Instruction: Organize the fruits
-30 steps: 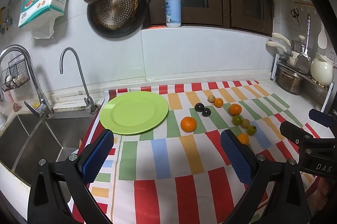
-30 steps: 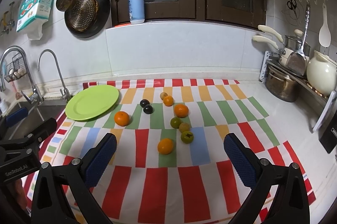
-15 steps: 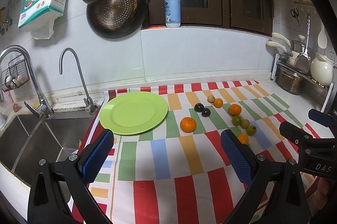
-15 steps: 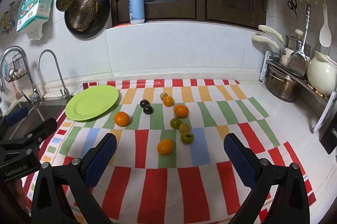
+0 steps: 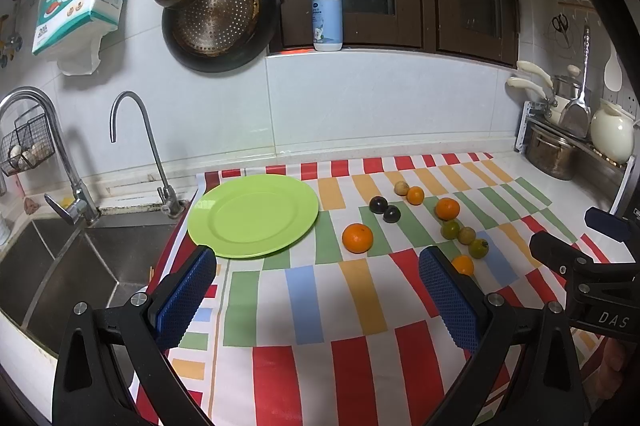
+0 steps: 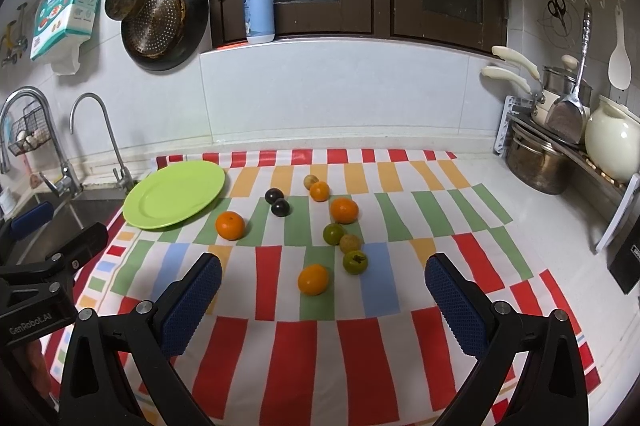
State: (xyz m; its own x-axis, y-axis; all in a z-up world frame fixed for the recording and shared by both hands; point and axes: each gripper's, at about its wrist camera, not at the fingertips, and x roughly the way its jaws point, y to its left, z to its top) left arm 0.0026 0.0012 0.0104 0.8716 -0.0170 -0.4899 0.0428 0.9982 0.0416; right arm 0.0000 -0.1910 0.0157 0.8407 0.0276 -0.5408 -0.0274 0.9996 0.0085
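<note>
An empty green plate (image 5: 253, 214) (image 6: 175, 194) lies at the left of a striped cloth (image 5: 304, 298). Several small fruits are scattered to its right: an orange (image 5: 357, 238) (image 6: 230, 225) nearest the plate, two dark plums (image 5: 384, 209) (image 6: 277, 201), more oranges (image 6: 344, 209) (image 6: 313, 279), green fruits (image 6: 355, 261) and brownish ones (image 6: 350, 243). My left gripper (image 5: 318, 300) is open and empty above the cloth's front, short of the plate. My right gripper (image 6: 322, 304) is open and empty, short of the nearest orange.
A steel sink (image 5: 60, 266) with two taps (image 5: 160, 181) lies left of the cloth. Pots and a white kettle (image 6: 612, 141) sit on a rack at the right. Pans hang on the wall (image 5: 216, 13). A soap bottle (image 5: 327, 13) stands on the sill.
</note>
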